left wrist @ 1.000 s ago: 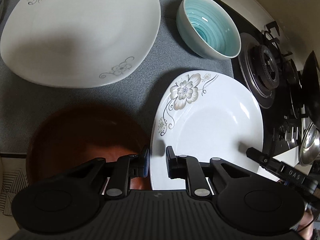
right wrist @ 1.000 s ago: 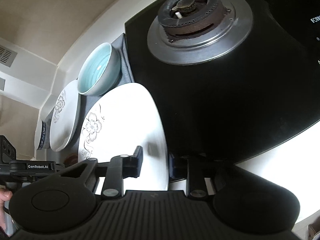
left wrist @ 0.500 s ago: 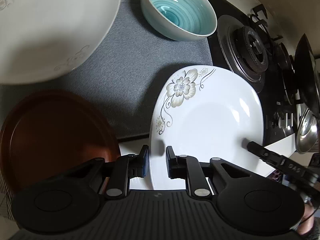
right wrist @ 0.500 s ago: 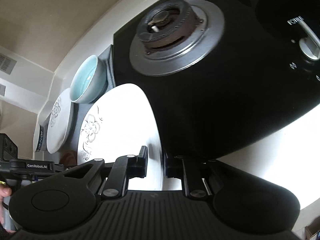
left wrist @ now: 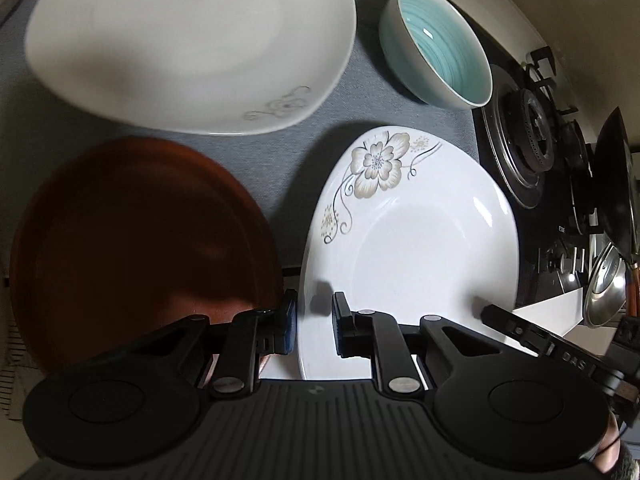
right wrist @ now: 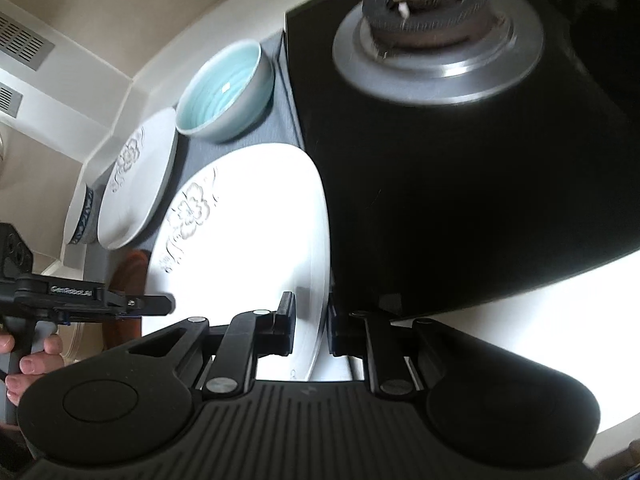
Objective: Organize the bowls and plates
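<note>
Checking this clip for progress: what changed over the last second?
No change of grip: left gripper and right gripper stay clamped on opposite rims of the flowered white plate, carrying it with slight drift. Teal bowl, brown plate and large white plate remain put.

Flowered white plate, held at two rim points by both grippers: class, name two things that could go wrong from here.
1. The flowered plate is pinched only at its rim by the left gripper and right gripper; glazed ceramic may slip or tilt.
2. It sits close to the brown plate, the teal bowl and the stove; a swing could knock one.
</note>
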Demonstrator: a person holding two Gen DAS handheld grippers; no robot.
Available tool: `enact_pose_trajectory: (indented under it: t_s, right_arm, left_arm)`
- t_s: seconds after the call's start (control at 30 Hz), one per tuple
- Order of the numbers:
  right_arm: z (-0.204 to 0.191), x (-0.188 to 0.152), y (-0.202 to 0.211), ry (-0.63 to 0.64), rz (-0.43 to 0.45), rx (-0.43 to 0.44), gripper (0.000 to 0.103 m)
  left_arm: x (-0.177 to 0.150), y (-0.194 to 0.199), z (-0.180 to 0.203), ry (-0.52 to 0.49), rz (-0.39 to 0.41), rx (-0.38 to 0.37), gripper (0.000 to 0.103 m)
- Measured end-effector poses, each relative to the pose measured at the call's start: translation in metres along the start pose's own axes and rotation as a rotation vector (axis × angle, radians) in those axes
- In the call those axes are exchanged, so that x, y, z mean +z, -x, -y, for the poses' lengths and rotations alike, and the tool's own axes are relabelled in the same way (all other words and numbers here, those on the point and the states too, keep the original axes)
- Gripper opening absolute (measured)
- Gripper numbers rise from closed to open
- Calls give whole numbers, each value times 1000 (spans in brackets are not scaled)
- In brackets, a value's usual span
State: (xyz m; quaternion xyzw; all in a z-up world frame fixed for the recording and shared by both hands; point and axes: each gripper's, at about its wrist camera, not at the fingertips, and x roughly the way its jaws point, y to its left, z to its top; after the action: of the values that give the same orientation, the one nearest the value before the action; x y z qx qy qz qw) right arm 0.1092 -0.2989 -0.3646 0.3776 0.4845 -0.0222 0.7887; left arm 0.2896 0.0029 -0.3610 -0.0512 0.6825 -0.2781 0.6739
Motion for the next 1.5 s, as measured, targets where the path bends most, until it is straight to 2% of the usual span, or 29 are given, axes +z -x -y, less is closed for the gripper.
enact_pose_trajectory:
  t_s: [0.17,0.23,0.27,0.3,0.37,0.47,0.53,0.6,0.73,0.8,0.87,0.93,1.0,1.1,1.23,1.5]
  right_arm:
    - [7,7,1,-38,11,36,20]
    - [9,10,3,-47,18,49,20]
    - [9,12,3,-42,21,52,21]
    - [9,14,4,-37,22,54,21]
    - [8,18,2,-32,14,56,21]
    - [4,19,-4,-12,1,40,21]
    - [-2,17,-4,21,6,12,21]
    - [-6,19,-4,64,-6,-13,21]
    - [-4,24,2,62,-12,-11,21]
    - [-1,25,0,32,-26,6,25]
    - [-3,23,-4,32,-24,8,35]
    - [-7,19,-8,29,-16,2,39]
    - [-10,15,-10,19,7,-22,38]
    - [-17,11,-6,27,42,-58,26]
    - [-18,5,9,17,79,-45,16]
    - [-20,-14,23,-3,117,-6,15]
  left_arm:
    - [2,-3,0,34,-13,-29,24]
    - [7,-10,9,16,-17,-15,34]
    - [9,-11,15,-1,-13,-16,46]
    - [11,-12,20,-21,-6,-11,52]
    - [10,-9,26,-57,33,44,49]
    - [10,-9,34,-111,58,129,33]
    - [10,-5,32,-113,60,118,31]
    - [9,0,30,-110,68,97,24]
    - [11,-2,28,-77,61,50,23]
    - [12,-9,27,-76,47,60,23]
    - [11,-13,26,-76,44,50,23]
    - [11,-14,25,-97,49,39,22]
    - [10,-15,24,-105,46,28,22]
    - [7,-11,28,-143,55,57,24]
    - [8,-4,30,-145,67,31,23]
    - [11,0,28,-152,56,8,23]
